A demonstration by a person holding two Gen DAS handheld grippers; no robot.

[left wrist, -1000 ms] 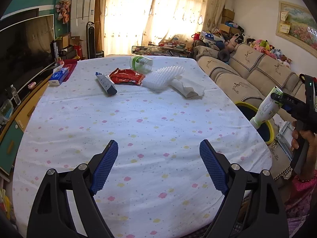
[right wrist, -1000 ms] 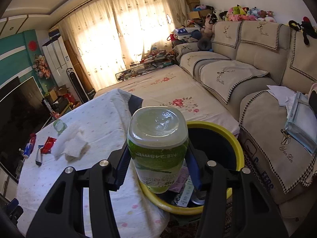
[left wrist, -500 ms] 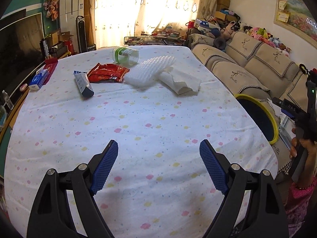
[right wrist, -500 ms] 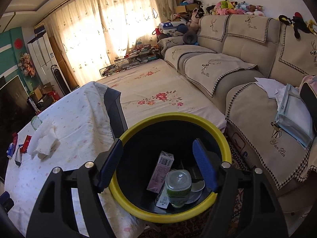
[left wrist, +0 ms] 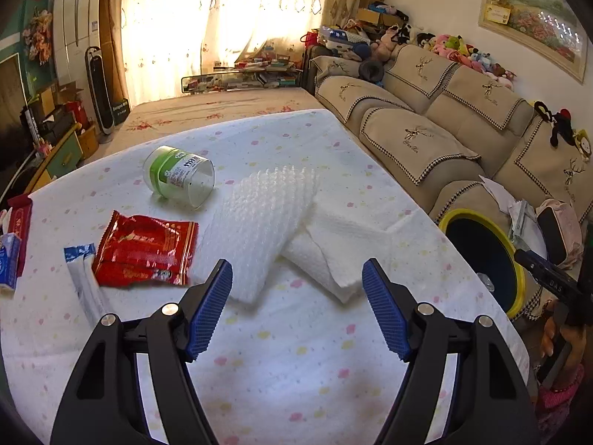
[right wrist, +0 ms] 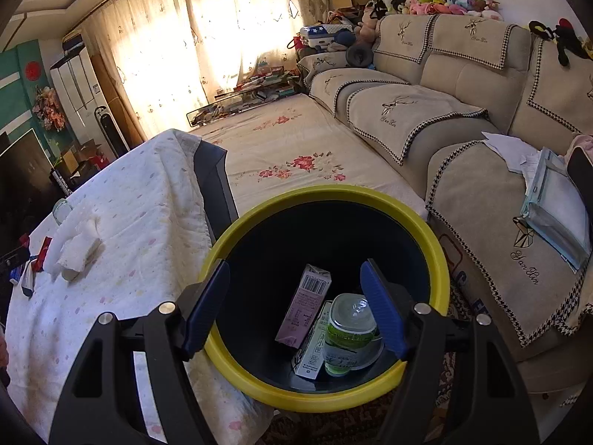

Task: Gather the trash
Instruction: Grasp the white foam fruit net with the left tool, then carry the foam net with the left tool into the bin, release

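Observation:
On the spotted tablecloth (left wrist: 296, 352) lie a white bubble-wrap sheet (left wrist: 259, 222), a folded paper towel (left wrist: 341, 248), a red snack wrapper (left wrist: 144, 248), a blue-white sachet (left wrist: 85, 282) and a clear cup with a green label (left wrist: 178, 176). My left gripper (left wrist: 296, 307) hovers just short of the bubble wrap and towel, its jaws closing with nothing between them. My right gripper (right wrist: 294, 306) stands open above the yellow-rimmed black bin (right wrist: 441, 259). Inside the bin rest a green-labelled bottle (right wrist: 350, 333) and a pink carton (right wrist: 305, 304).
A beige sofa (right wrist: 463, 111) with papers and a folder runs along the right. The bin (left wrist: 481, 256) stands between the table's edge and the sofa. A tissue pack (left wrist: 9, 259) lies at the table's left edge. A floral rug (right wrist: 296, 141) lies beyond.
My right gripper let go of the green-labelled bottle, which dropped into the bin, and then sank lower. My left gripper moved forward across the table to the trash and its jaws narrowed.

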